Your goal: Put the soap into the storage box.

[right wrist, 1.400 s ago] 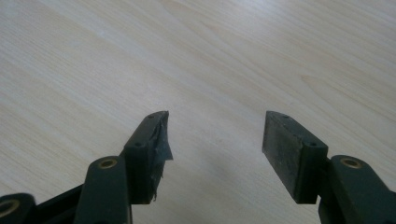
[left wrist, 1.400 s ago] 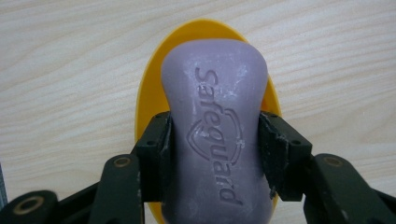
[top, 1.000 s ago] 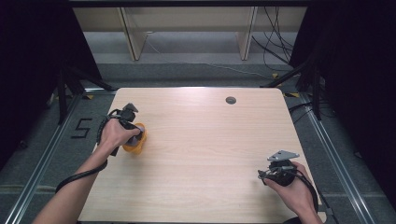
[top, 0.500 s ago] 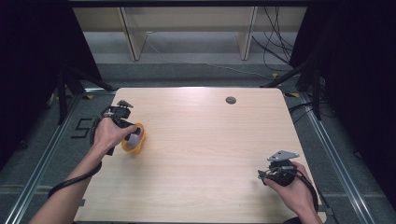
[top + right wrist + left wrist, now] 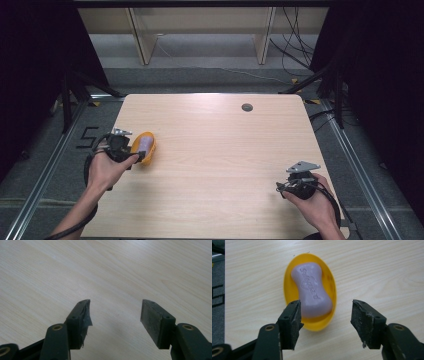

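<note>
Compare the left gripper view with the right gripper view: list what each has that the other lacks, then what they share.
Left gripper view alone: a purple soap bar lying in a yellow oval dish, with dark floor past the table's edge. Right gripper view alone: nothing extra, just bare wood ahead of the right tool. Shared: the light wooden table and two black jaws standing apart, as on the left tool.

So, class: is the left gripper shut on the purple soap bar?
No: the left gripper is open above the purple soap bar.
</note>
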Tool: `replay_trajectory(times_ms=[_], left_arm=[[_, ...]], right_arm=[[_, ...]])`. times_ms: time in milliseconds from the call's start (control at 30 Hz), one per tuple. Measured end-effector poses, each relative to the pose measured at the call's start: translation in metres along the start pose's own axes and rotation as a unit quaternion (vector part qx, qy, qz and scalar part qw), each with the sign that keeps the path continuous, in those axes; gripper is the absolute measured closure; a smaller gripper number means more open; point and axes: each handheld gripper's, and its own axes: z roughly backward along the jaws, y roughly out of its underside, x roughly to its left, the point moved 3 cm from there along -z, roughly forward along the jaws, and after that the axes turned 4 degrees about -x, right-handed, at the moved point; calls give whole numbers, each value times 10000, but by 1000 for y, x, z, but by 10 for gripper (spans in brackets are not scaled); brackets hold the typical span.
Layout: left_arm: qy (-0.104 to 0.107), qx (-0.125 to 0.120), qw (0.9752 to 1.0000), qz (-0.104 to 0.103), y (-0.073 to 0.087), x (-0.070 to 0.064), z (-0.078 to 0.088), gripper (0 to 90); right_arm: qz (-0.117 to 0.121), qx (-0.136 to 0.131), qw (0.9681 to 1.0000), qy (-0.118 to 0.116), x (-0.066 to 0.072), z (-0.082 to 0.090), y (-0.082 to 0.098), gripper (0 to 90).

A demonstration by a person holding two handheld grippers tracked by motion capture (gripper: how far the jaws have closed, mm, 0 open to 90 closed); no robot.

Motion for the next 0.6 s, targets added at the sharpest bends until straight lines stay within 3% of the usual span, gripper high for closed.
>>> replay_trajectory(times_ms=[233, 300, 333, 367, 400, 600], left_arm=[[31, -521, 9985, -138, 46, -6, 9, 399], [70, -696, 9975, -69, 58, -9, 9, 399], [75, -974, 9952, 115, 65, -12, 7, 398], [56, -1014, 9947, 145, 68, -13, 7, 401], [58, -1190, 9925, 258, 75, -14, 7, 404], [161, -1304, 9906, 370, 86, -20, 13, 400]], right_arm=[[-6, -8, 10000, 12, 0, 0, 0, 412], [0, -6, 10000, 14, 0, 0, 0, 412], [3, -6, 10000, 16, 0, 0, 0, 412], [3, -6, 10000, 17, 0, 0, 0, 412], [3, -6, 10000, 18, 0, 0, 0, 412], [-51, -22, 10000, 15, 1, 0, -1, 412]])
